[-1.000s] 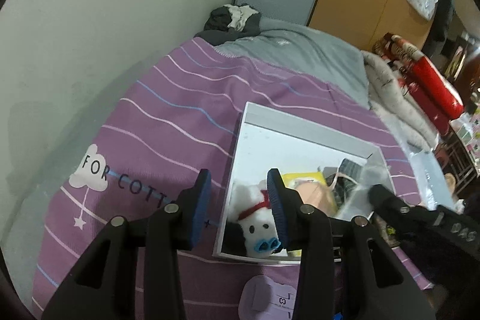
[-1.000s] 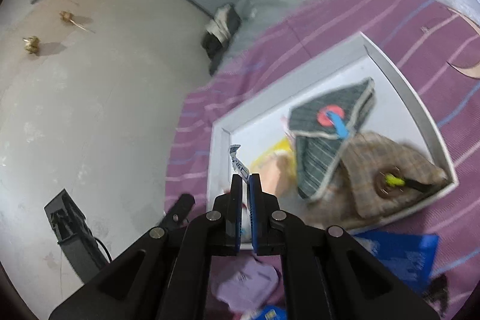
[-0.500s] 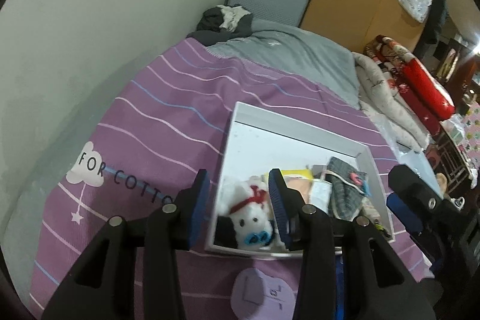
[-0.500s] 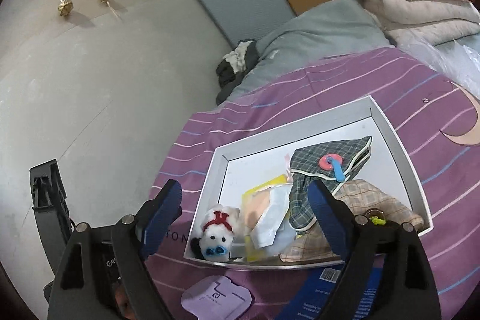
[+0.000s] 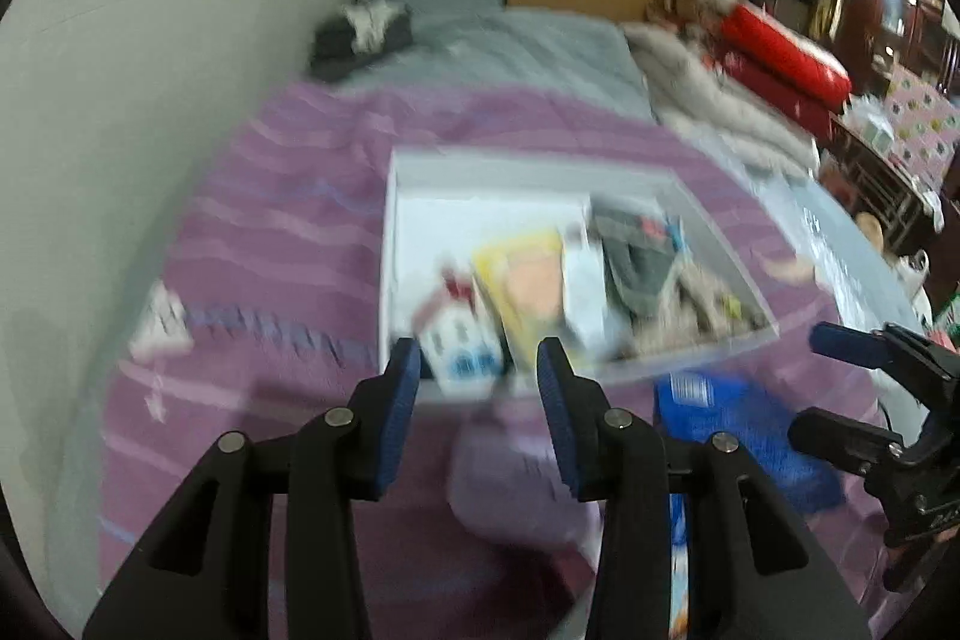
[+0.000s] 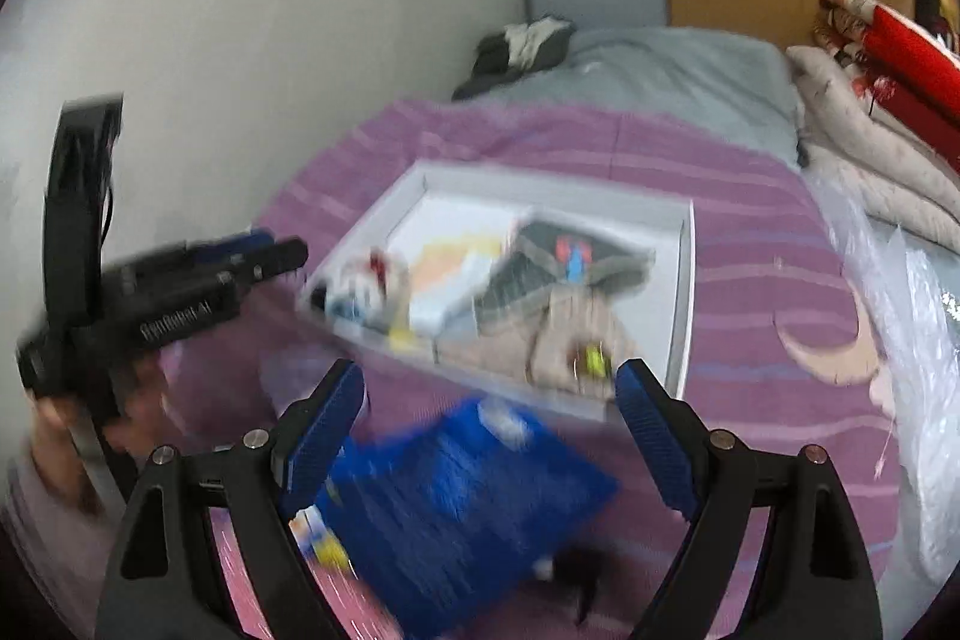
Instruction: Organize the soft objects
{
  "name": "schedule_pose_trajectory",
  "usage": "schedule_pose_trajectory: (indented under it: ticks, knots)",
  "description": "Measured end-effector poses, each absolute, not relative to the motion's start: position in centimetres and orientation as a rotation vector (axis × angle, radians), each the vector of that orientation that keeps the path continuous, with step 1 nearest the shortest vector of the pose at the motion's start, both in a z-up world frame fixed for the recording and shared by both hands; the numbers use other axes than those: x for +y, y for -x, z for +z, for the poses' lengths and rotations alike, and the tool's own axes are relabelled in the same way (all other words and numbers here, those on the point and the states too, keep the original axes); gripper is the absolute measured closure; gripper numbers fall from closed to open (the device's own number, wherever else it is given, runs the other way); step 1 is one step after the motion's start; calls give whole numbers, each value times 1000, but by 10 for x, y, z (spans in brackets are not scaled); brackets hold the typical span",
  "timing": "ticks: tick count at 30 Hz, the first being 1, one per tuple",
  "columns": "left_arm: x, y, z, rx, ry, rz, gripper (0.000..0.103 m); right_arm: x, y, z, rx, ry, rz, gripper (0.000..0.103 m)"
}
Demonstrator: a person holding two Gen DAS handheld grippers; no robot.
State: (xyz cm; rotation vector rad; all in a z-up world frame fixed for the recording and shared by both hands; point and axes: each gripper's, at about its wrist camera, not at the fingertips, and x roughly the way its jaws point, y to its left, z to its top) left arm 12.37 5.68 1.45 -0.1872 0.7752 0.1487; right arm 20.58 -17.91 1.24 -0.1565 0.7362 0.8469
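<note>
A shallow white box (image 5: pixel 528 160) lies on the purple striped bedspread (image 5: pixel 288 220). In it are a white plush toy (image 5: pixel 456 334) with a red scarf, a yellow packet (image 5: pixel 522 268), a grey plaid pouch (image 5: pixel 636 250) and a beige plaid pouch (image 5: pixel 690 298). My left gripper (image 5: pixel 477 358) hovers at the box's near edge, open and holding nothing. My right gripper (image 6: pixel 489 382) stands wide open and holds nothing; it is above a blue packet (image 6: pixel 468 478) that lies in front of the box (image 6: pixel 684 292). Both views are blurred.
A lilac pad (image 5: pixel 510 478) lies on the bedspread in front of the box. The wall (image 5: pixel 150 70) runs along the left. A grey blanket (image 6: pixel 660 70), dark clothes (image 6: pixel 516 46), folded quilts (image 5: pixel 780 58) and clear plastic (image 6: pixel 912 310) fill the far and right sides.
The right gripper opened wide, leaving a white packet in the box, then rolled and drew back. The left gripper also drew back, so the blue packet and lilac pad show.
</note>
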Motion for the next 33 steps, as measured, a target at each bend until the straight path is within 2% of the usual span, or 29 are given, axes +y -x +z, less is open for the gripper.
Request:
schedule_pose_trajectory:
  ticks: [5, 7, 18, 20, 21, 22, 24, 30, 33]
  knots:
    - [45, -111, -5, 778, 210, 179, 61, -171, -189, -35, 804, 155, 900, 15]
    - [39, -110, -9, 778, 180, 189, 61, -169, -186, -44, 787, 136, 909, 0]
    - [31, -111, -22, 781, 135, 227, 61, -167, -182, -51, 795, 120, 935, 0]
    - [32, -106, -19, 755, 148, 217, 61, -168, -169, -43, 735, 169, 904, 6]
    - [33, -104, -18, 741, 155, 212, 61, -169, -158, -36, 679, 200, 884, 20]
    - [34, -100, -16, 726, 161, 211, 61, -170, -150, -33, 647, 220, 865, 38]
    - [34, -96, -12, 705, 166, 218, 61, -169, -139, -26, 601, 274, 811, 55]
    - [24, -75, -4, 702, 132, 180, 61, -189, -135, -16, 628, 158, 805, 79]
    - [17, -63, 4, 687, 105, 193, 61, -200, -135, -11, 662, 71, 843, 81]
